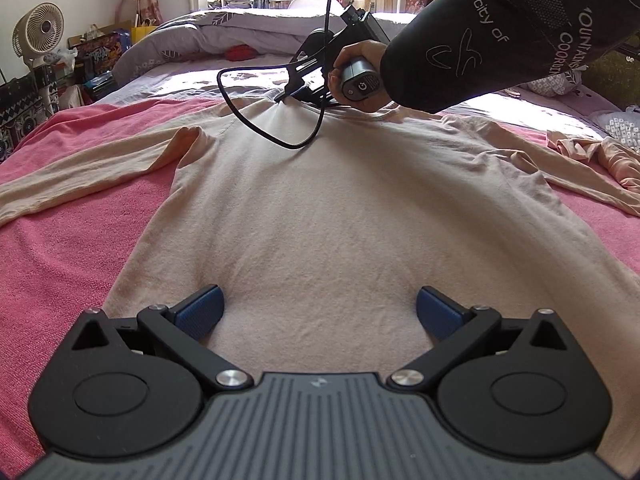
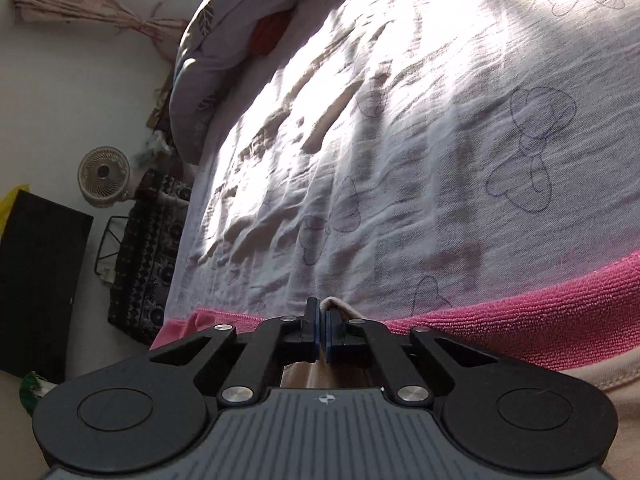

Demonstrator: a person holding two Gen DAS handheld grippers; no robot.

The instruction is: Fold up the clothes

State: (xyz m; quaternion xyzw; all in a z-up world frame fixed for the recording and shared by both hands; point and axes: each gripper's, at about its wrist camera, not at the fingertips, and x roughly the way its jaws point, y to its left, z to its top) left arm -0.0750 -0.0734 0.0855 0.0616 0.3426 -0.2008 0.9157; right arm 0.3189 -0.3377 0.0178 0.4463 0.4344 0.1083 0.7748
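Note:
A beige long-sleeved shirt [image 1: 320, 200] lies flat on a pink towel [image 1: 60, 240], both sleeves spread out to the sides. My left gripper [image 1: 320, 304] hovers open over the hem, its blue pads [image 1: 202, 310] wide apart with only flat cloth below. At the far collar, a hand in a black sleeve [image 1: 500, 28] holds my right gripper [image 1: 282, 98] down on the neckline. In the right wrist view that right gripper [image 2: 322, 320] is shut, with a fold of the beige collar [image 2: 340, 305] pinched between its pads above the towel's edge [image 2: 520, 328].
A black cable [image 1: 256, 120] loops over the shirt's upper left shoulder. Another crumpled peach garment [image 1: 600, 156] lies at the right. A lilac sheet [image 2: 400, 140] and rolled duvet [image 1: 224, 36] lie beyond the towel. A fan [image 1: 38, 34] and boxes stand left of the bed.

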